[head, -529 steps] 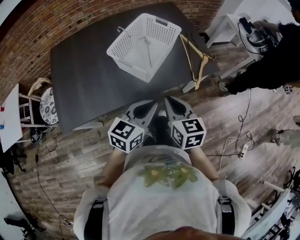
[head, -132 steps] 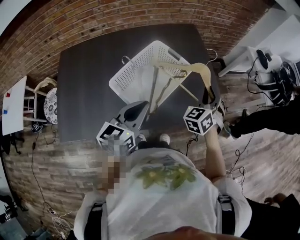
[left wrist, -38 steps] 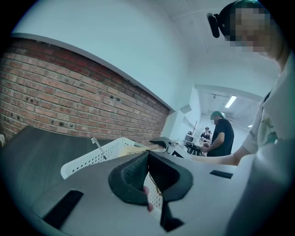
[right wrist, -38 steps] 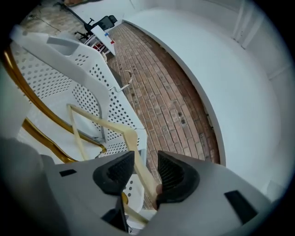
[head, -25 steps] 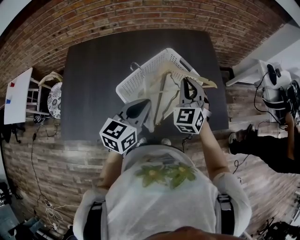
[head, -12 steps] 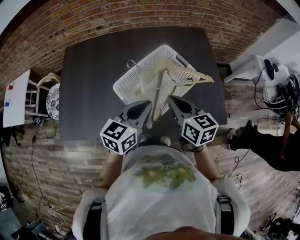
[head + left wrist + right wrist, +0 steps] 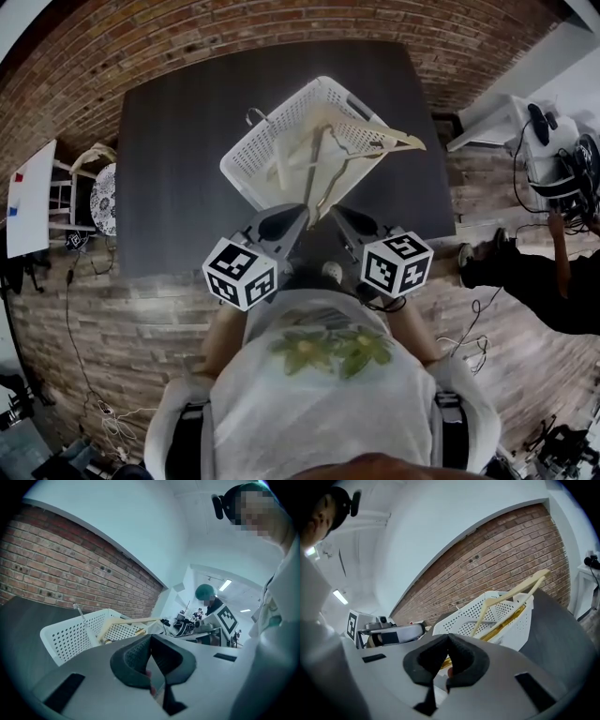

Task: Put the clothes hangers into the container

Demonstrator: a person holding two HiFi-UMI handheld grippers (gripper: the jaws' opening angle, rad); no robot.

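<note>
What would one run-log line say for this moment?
hangers: in basket, one end past rim | left gripper: shut, empty | right gripper: shut, empty

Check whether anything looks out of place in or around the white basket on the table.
Yes. The wooden hanger is not fully inside the basket: one arm pokes out over the rim on the right of the head view. The basket also sits askew to the table edges.
</note>
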